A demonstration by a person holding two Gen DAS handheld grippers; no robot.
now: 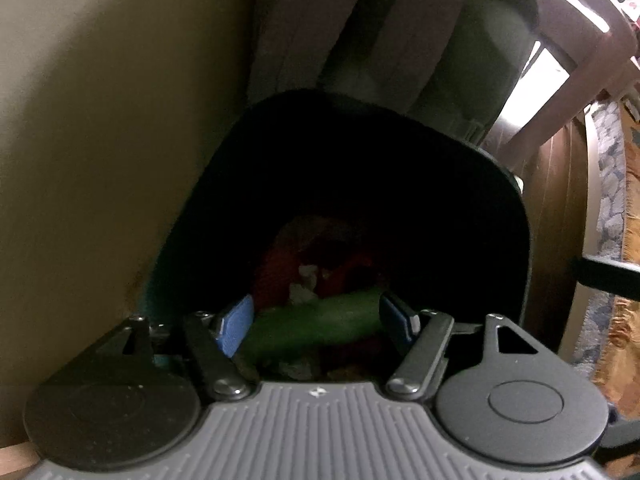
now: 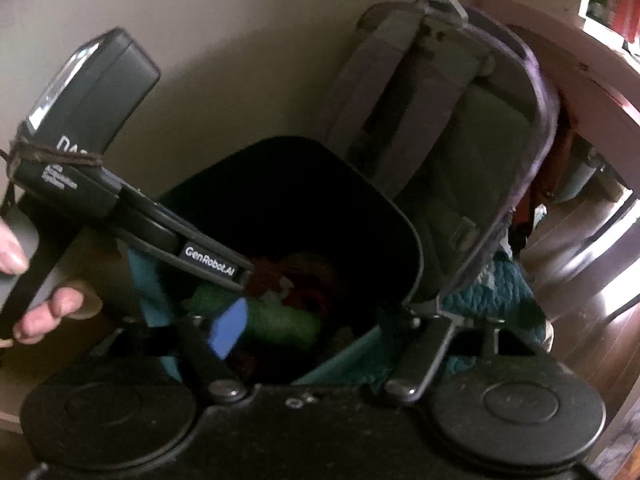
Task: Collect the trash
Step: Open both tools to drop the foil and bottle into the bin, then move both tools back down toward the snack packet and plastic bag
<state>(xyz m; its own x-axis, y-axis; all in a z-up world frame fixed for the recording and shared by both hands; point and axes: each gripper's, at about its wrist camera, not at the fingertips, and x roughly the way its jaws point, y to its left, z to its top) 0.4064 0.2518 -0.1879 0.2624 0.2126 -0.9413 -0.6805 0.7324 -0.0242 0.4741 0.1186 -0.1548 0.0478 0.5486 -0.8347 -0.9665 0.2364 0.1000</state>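
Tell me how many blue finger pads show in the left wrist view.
2. One blue pad sits left of the green item in the bin; the other sits right of it.

Black left gripper (image 2: 224, 276) lettered "GenRobot.AI"; blue fingers (image 1: 236, 330), grey ribbed body, silver screws

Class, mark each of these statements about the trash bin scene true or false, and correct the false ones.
1. The bin's lid is closed. False: it stands raised behind the open bin.
2. A green item lies among the trash inside the bin. True.
3. The left gripper is clamped on a bottle. False: its jaws are apart and hold nothing.
4. The bin stands against a wall. True.
5. The bin is empty. False: it holds red, white and green trash.
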